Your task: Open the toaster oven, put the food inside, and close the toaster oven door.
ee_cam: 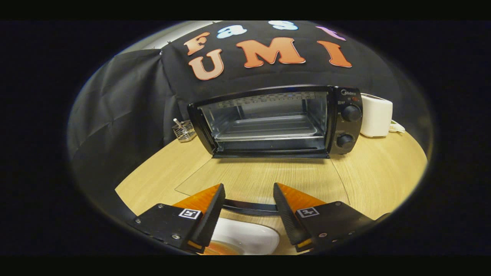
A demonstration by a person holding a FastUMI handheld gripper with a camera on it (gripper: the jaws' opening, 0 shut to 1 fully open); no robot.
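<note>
Hovering over white dish (249, 237) at worktop (376, 176) near edge, gripper (248, 203) spread, empty. Toaster oven (276, 120) open at far edge. Next: lower, pinch dish rim, likely.

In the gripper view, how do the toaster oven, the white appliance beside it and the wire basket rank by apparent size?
1. toaster oven, door lowered.
2. white appliance.
3. wire basket.
All stand about equally far beyond the open gripper, so this ranking seems fair.
</note>
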